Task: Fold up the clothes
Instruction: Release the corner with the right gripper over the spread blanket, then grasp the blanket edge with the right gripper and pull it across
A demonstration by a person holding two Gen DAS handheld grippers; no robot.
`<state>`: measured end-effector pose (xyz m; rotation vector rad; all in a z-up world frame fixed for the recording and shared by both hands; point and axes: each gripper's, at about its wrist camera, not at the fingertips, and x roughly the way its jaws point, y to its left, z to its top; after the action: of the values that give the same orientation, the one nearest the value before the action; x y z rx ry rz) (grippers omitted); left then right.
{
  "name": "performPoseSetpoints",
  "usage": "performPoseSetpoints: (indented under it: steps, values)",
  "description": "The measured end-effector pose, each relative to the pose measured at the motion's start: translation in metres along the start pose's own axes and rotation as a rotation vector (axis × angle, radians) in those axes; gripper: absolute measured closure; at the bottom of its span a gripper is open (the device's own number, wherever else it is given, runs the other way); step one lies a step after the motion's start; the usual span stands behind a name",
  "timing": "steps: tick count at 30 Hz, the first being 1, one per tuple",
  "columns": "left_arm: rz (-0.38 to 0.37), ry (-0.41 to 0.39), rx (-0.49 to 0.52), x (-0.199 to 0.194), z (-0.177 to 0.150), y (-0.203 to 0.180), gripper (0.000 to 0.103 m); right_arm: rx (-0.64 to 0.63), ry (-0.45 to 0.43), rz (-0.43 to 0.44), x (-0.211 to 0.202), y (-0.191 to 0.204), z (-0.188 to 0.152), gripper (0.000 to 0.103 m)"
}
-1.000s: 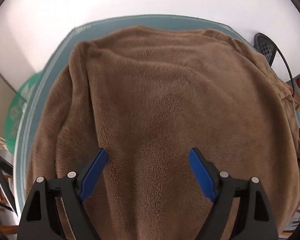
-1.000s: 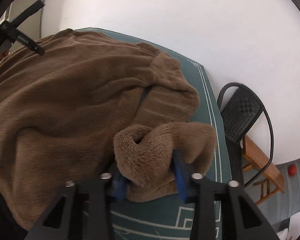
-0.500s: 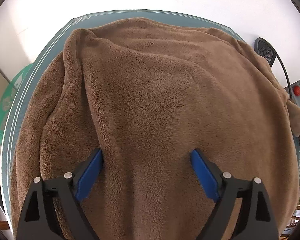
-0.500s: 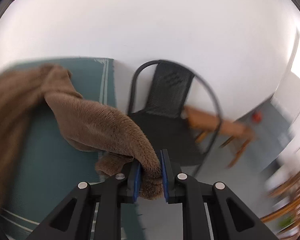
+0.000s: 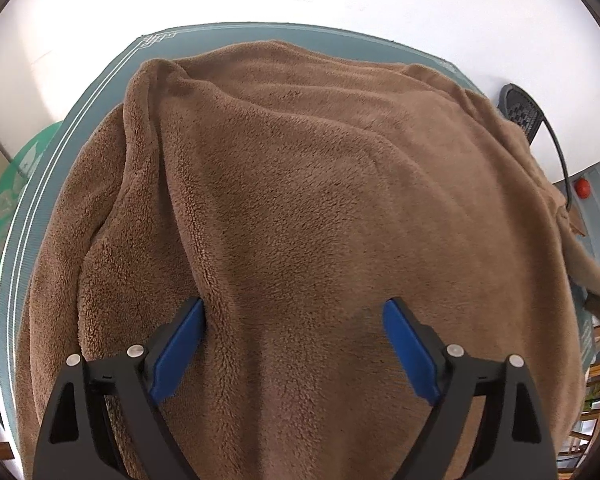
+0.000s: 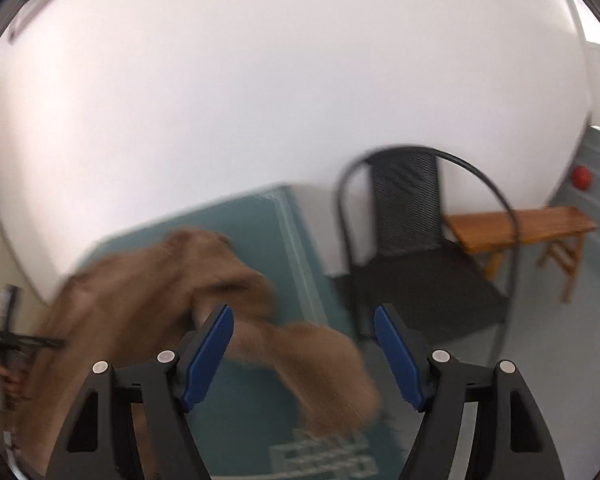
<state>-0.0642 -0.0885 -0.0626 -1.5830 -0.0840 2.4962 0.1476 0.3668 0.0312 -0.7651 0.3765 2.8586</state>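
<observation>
Left gripper (image 5: pixel 291 344): fingers wide, empty, over brown fleece garment (image 5: pixel 320 208); right gripper (image 6: pixel 304 348): fingers just opened, sleeve (image 6: pixel 320 364) released; risk: sliding off table (image 6: pixel 251 412) edge.

One fleece garment (image 5: pixel 320 208) — one chair (image 6: pixel 416 240); one bench (image 6: pixel 520 228)

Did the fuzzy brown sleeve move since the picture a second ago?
Yes. The brown sleeve was bunched on the teal mat; now it stretches out toward the black chair. The right gripper has just been opening, its pads no longer pressing the sleeve.
</observation>
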Motion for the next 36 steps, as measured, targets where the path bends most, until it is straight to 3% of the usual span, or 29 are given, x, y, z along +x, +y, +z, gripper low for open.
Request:
performPoseSetpoints:
  steps: [2, 5, 7, 9, 15, 18, 19, 21, 22, 23, 27, 31, 36]
  values:
    - [-0.004, -0.01, 0.002, -0.004, -0.001, -0.001, 0.011, 0.021, 0.022, 0.127, 0.006, 0.014, 0.007, 0.028]
    - [-0.011, -0.02, 0.002, -0.009, -0.002, -0.001, 0.011, 0.06, 0.161, 0.329, 0.047, 0.039, 0.003, 0.028]
    - [-0.011, -0.027, 0.001, -0.013, -0.004, 0.001, 0.011, 0.059, 0.277, 0.4, 0.084, 0.059, -0.008, 0.029]
    - [-0.006, -0.033, -0.001, -0.014, -0.002, 0.002, 0.011, 0.055, 0.372, 0.417, 0.121, 0.074, -0.017, 0.03]
    - [0.021, -0.058, -0.013, -0.021, 0.009, 0.016, 0.011, 0.161, 0.531, 0.356, 0.207, 0.066, -0.021, 0.034]
    - [0.048, -0.055, -0.03, -0.02, 0.015, 0.03, 0.011, 0.143, 0.568, 0.314, 0.231, 0.067, -0.02, 0.036]
    - [0.053, -0.05, -0.047, -0.018, 0.017, 0.035, 0.011, 0.132, 0.574, 0.309, 0.235, 0.07, -0.019, 0.041]
    - [0.057, -0.034, -0.088, -0.011, 0.021, 0.045, 0.011, 0.095, 0.59, 0.303, 0.244, 0.076, -0.022, 0.069]
    - [0.054, -0.024, -0.102, -0.007, 0.024, 0.05, 0.011, 0.068, 0.59, 0.298, 0.249, 0.078, -0.022, 0.088]
    - [0.058, -0.018, -0.113, -0.004, 0.026, 0.054, 0.011, 0.041, 0.589, 0.292, 0.254, 0.08, -0.023, 0.091]
    - [0.103, -0.014, -0.145, 0.003, 0.037, 0.072, 0.011, -0.007, 0.463, 0.207, 0.244, 0.069, -0.006, 0.095]
    - [0.178, -0.009, -0.144, 0.019, 0.051, 0.083, 0.011, 0.029, 0.342, 0.121, 0.23, 0.04, 0.022, 0.095]
    - [0.308, -0.002, -0.091, 0.044, 0.065, 0.085, 0.009, 0.031, 0.407, 0.068, 0.256, 0.035, 0.01, 0.095]
